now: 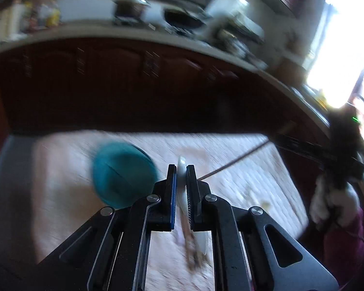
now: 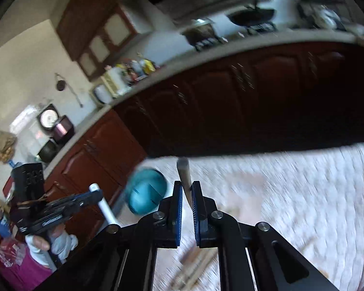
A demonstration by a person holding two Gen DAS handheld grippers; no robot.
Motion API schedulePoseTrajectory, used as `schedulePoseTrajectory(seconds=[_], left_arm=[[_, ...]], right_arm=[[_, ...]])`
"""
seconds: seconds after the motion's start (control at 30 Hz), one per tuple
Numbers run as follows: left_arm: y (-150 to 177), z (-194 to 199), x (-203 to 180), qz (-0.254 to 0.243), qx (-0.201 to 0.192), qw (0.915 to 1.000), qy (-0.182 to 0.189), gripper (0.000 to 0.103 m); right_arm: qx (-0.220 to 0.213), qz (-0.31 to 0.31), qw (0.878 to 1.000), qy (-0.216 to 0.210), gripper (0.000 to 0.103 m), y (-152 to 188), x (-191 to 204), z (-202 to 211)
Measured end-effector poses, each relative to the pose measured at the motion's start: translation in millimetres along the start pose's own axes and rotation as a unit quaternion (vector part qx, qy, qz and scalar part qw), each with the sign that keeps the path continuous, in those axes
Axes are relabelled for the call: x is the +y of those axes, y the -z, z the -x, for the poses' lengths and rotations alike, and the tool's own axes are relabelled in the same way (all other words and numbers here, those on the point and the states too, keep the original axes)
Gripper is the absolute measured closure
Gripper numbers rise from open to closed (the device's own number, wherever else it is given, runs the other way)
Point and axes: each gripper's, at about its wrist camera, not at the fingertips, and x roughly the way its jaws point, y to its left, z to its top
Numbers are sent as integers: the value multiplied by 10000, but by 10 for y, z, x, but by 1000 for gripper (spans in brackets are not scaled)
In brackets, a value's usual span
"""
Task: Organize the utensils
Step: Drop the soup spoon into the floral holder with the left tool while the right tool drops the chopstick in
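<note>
Both views are motion-blurred. My left gripper (image 1: pixel 181 169) is shut on a white utensil (image 1: pixel 182 167) that stands edge-on between its pads, above the pale quilted tablecloth (image 1: pixel 242 169). A teal round holder (image 1: pixel 122 177) sits left of it. My right gripper (image 2: pixel 186 186) is shut on a thin grey stick-like utensil (image 2: pixel 184 169); the stick also shows in the left wrist view (image 1: pixel 233 163). The teal holder (image 2: pixel 146 191) lies just left of the right gripper. The left gripper (image 2: pixel 60 208), with the white utensil (image 2: pixel 104 206), shows at the far left of the right wrist view.
Brownish wooden utensils lie blurred on the cloth below the grippers (image 1: pixel 193 254) (image 2: pixel 194 266). Dark red cabinets (image 1: pixel 133 84) under a cluttered counter (image 1: pixel 157 31) stand behind the table. A bright window (image 1: pixel 339 48) is at the right.
</note>
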Motion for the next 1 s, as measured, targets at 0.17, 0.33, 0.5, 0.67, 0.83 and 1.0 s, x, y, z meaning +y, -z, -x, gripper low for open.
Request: schedulePoseTrajectory(seconds=[0.17,0.33,0.5,0.67,0.83,1.0], left_arm=[[-292,10,304,2,-453,9936,-1033,97],[-336,-206,542,163,-541,9878,-1454,97],[-252,-475,627,8,-456,9833,-1762,97],[-94,-676,618,-151,-303,9790,-2012,97],[-13,-850,661,-89,-126,9788,-2045,97],[93,-959,686,-12,37,9792,-2031,97]], right_arm=[[-91,367,9991,-179,96,-370,367,-191],[13,646,9977,-184,96,-486,590,-451],[83,710,9972,-215,96,-558,667,-644],[113,740,9971,-101,96,-595,683,-905],[487,652,9967,-70,96,-462,609,-1285],[984,565,9935,-8,96,-284,546,-1722]])
